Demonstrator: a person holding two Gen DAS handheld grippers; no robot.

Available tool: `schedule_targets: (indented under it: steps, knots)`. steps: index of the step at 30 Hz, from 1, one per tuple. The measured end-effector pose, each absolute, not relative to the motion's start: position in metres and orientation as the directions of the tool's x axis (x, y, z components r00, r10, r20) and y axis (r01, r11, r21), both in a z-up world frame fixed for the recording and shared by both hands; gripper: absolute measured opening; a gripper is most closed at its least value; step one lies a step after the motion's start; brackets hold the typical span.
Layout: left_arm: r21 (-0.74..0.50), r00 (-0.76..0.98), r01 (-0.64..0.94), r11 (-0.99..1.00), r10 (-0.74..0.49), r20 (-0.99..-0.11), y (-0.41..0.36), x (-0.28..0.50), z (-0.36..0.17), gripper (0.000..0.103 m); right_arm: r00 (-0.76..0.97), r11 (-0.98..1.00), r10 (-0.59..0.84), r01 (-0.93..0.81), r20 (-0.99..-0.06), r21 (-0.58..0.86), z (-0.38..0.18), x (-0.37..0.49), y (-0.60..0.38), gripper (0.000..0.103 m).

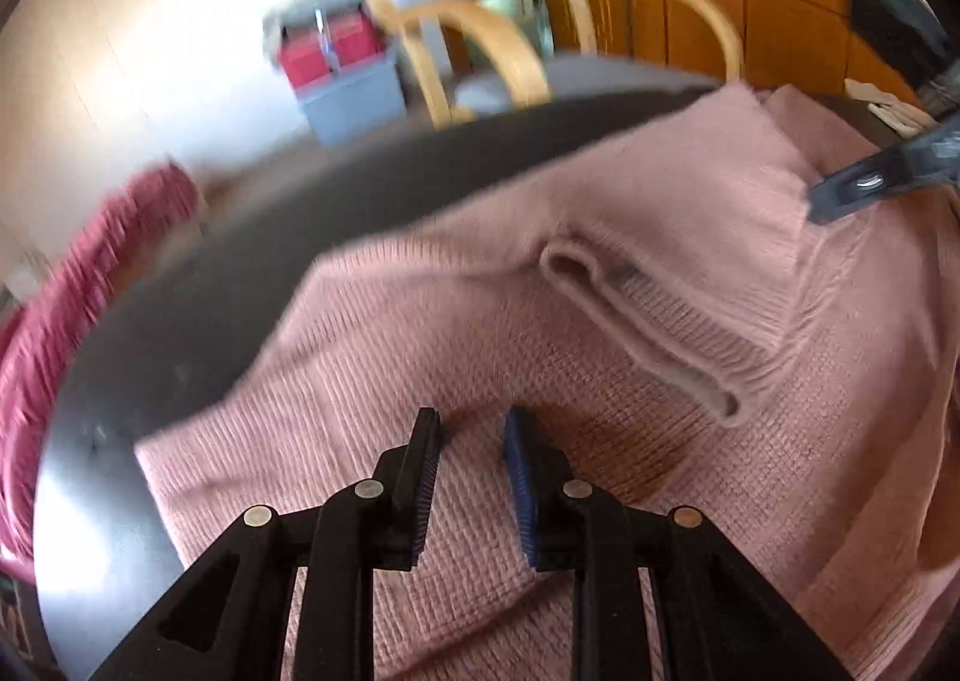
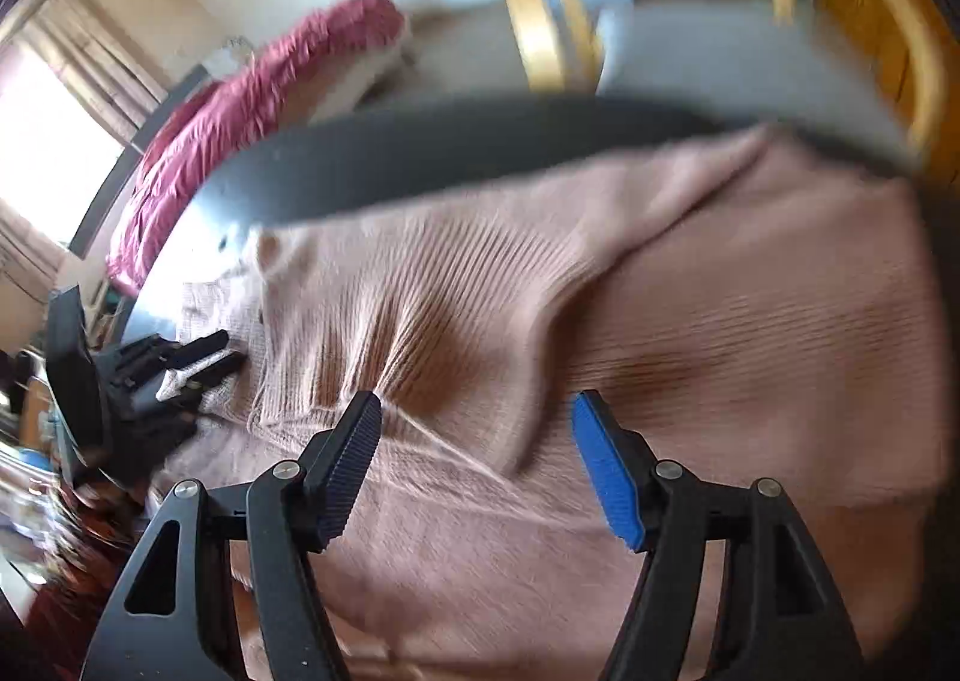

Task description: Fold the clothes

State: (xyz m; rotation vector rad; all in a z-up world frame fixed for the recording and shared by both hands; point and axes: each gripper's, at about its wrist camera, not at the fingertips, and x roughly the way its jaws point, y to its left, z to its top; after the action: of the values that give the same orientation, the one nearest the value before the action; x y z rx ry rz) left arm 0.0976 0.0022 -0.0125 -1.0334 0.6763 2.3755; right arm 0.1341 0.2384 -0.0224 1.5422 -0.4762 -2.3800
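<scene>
Sweater flat on table.

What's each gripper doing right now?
Left gripper: open, narrow gap, holding nothing, over the pink sweater.
Right gripper: open wide, holding nothing, above the same sweater.

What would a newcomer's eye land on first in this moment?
A pink knitted sweater spread over most of the dark round table, one ribbed sleeve cuff folded across its middle. Both grippers hover over it with jaws apart: left gripper near the hem, right gripper wider.
</scene>
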Motion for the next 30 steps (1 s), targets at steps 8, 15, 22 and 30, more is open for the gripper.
schedule_targets:
  steps: [8,15,22,30]
  knots:
    - [0.342,-0.709,-0.556,-0.757,0.219,-0.67,-0.001,0.123,-0.02,0.022,-0.499,-0.844,-0.499,0.095,-0.709,0.527,0.031,0.06,0.23,0.011]
    - [0.209,-0.654,-0.568,-0.796,0.283,-0.702,-0.02,0.104,-0.017,0.029,-0.648,-0.888,-0.362,0.022,-0.67,0.459,0.037,0.005,0.233,0.035]
    - [0.105,-0.603,-0.579,-0.808,0.339,-0.722,-0.033,0.089,-0.017,0.031,-0.55,-0.936,-0.352,0.203,-0.757,0.288,0.007,0.07,0.184,0.068]
    - [0.219,-0.657,-0.558,-0.8,0.264,-0.706,-0.016,0.106,-0.018,0.033,-0.544,-0.963,-0.262,0.199,-0.797,0.181,-0.009,0.114,0.199,0.074]
